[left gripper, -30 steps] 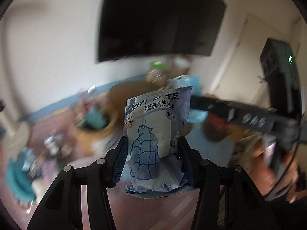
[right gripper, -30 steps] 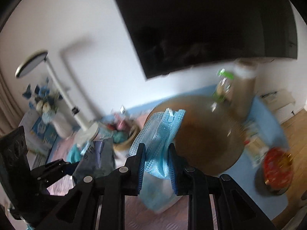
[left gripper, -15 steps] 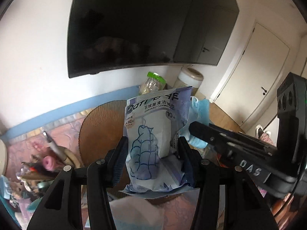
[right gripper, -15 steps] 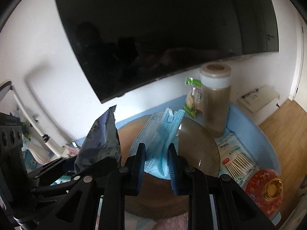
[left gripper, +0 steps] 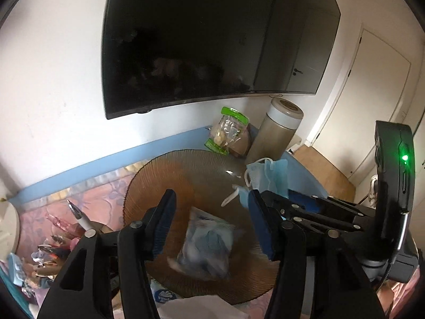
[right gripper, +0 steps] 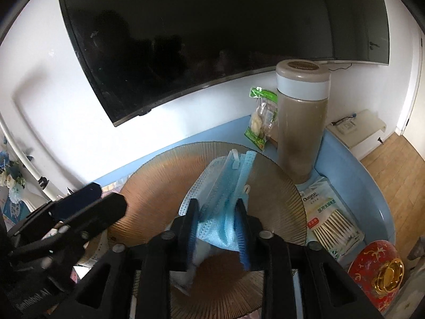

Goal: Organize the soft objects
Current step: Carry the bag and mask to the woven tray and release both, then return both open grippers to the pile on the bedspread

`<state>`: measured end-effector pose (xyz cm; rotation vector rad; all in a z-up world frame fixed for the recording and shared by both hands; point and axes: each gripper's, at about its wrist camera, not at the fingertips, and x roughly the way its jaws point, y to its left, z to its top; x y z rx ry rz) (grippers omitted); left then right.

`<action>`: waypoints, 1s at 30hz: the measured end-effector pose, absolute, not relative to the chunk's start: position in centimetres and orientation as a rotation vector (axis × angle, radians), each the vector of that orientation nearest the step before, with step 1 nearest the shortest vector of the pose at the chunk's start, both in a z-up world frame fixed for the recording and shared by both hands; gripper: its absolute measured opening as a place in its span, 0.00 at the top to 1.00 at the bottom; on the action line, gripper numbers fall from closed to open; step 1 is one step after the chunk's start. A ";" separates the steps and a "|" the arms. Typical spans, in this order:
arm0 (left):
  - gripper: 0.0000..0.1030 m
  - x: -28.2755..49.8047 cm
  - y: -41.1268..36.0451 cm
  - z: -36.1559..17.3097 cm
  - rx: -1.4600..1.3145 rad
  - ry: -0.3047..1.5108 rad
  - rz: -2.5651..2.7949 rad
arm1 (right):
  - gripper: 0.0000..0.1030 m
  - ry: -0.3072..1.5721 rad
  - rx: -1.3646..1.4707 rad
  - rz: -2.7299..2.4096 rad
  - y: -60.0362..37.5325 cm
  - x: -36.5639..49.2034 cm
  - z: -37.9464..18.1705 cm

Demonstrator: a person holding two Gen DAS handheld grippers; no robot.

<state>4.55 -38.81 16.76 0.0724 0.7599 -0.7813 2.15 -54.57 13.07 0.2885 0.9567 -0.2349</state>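
My left gripper [left gripper: 209, 226] is open above a round ribbed brown plate [left gripper: 164, 175]. A blue and white wipes packet [left gripper: 205, 250] lies blurred on the plate between its fingers. My right gripper [right gripper: 216, 228] is shut on a bunch of blue face masks [right gripper: 225, 186] and holds it over the same plate [right gripper: 159, 175]. The masks also show in the left wrist view [left gripper: 268, 175], beside the right gripper's arm. The packet's edge [right gripper: 186, 276] peeks out under the right gripper.
A tall brown canister [right gripper: 302, 122] and a green-topped snack bag [right gripper: 261, 119] stand behind the plate on a blue tray [right gripper: 353, 175]. A cotton swab pack [right gripper: 329, 220] and a red tin [right gripper: 377, 271] lie at right. Pens [left gripper: 77, 218] sit at left. A dark TV [left gripper: 212, 40] hangs above.
My left gripper has opened and let go of the wipes packet, which has dropped onto the plate. Both grippers have moved in over the plate.
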 end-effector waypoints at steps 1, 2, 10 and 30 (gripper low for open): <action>0.35 4.6 -38.7 16.7 0.069 0.760 -0.778 | 0.49 0.960 0.295 -0.240 -54.7 2.1 13.0; 0.33 4.6 -38.5 16.8 0.063 0.758 -0.779 | 0.44 0.952 0.299 -0.249 -54.8 1.9 13.0; 0.31 1.9 -35.8 18.9 0.059 0.705 -0.810 | 0.42 0.961 0.247 -0.258 -53.5 0.7 14.1; 0.24 -7.7 -7.2 29.3 0.090 0.426 -0.318 | 0.42 0.873 0.194 0.175 -32.9 -6.1 18.2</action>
